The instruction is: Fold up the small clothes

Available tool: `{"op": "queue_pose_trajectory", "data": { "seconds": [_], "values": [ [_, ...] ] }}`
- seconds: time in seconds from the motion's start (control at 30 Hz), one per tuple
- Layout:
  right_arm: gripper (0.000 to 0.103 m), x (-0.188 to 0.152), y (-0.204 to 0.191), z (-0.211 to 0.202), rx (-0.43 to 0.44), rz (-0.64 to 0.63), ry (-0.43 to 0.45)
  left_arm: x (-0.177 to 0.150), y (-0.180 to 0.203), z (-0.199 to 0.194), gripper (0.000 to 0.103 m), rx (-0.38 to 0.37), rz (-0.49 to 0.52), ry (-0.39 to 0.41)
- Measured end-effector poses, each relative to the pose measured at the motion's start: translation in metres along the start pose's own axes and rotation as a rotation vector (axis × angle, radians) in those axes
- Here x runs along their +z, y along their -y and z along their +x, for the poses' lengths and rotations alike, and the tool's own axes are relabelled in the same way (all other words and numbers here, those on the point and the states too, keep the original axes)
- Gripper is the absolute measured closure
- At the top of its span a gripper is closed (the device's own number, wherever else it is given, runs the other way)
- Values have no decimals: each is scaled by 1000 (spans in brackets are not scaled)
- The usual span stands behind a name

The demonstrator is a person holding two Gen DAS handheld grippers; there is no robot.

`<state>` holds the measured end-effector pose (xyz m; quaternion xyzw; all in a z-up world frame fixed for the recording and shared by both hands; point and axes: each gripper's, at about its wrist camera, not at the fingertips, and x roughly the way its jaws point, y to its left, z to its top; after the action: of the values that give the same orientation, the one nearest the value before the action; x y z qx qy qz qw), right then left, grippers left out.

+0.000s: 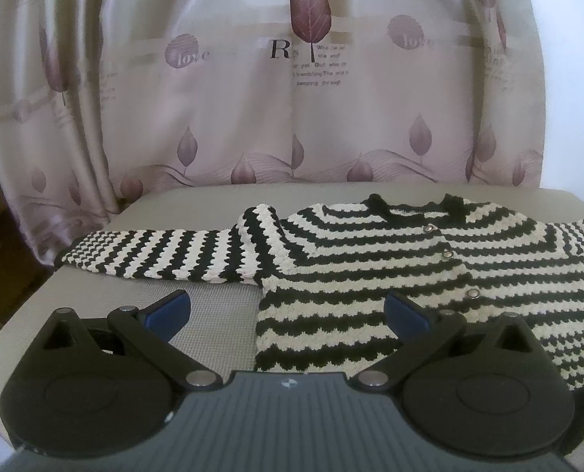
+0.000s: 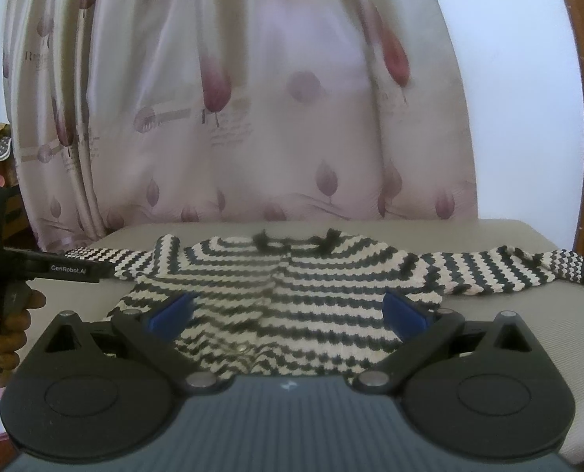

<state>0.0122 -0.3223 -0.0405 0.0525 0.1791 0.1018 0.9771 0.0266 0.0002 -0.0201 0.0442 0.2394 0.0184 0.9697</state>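
Cardigan, striped black and white, lay flat and buttoned on the grey table, sleeves spread sideways so every fold line showed. I held my left claw wide over its hem corner and my right claw wide above its body, neither gripping yet.
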Motion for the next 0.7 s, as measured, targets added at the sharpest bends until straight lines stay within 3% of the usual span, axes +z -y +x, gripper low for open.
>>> {"op": "queue_pose_trajectory", "data": {
  "seconds": [0.7],
  "values": [
    [0,-1,-3,18,29,-11,-42,-4,-8,22,0,12,-4,-45]
  ]
}}
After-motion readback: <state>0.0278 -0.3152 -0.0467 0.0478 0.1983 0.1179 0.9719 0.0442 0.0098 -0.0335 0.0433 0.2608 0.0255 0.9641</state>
